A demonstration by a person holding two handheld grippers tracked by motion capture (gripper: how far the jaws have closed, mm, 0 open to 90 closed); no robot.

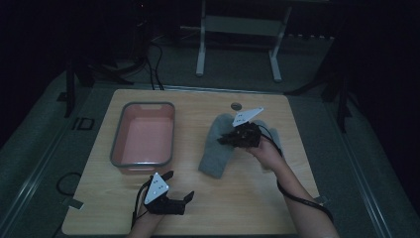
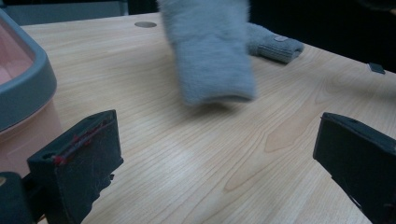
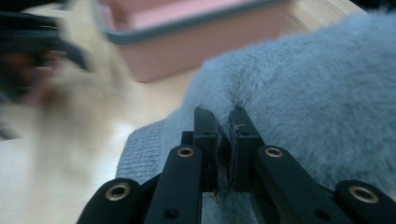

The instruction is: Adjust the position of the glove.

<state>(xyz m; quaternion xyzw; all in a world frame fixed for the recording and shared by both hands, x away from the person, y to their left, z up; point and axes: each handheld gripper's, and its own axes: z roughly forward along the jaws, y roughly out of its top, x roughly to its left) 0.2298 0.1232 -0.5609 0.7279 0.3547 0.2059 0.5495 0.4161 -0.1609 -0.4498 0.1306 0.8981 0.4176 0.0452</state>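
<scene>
Two grey mittens on the bench. The near mitten sits at centre-right of the high view, pinched in the right gripper, jaws clamped tight on its fluffy upper half. Its long axis runs from upper right down to lower left of the frame, cuff end hanging lowest and toward the left gripper; in the left gripper view it dangles clear of the wood with a shadow under it. The second mitten lies just behind the right hand, mostly hidden; its ribbed cuff shows at upper right of the left gripper view.

One pink bin with a grey rim, left-centre of the high view, empty, lying left of the held mitten and well apart from it. Judged next move: carry the mitten leftward across the frame to the bin.

One left gripper at bottom-left of centre, jaws spread wide, holding nothing, resting near the bin's near end. The left hand is nearer the bin; the right has the mitten.
</scene>
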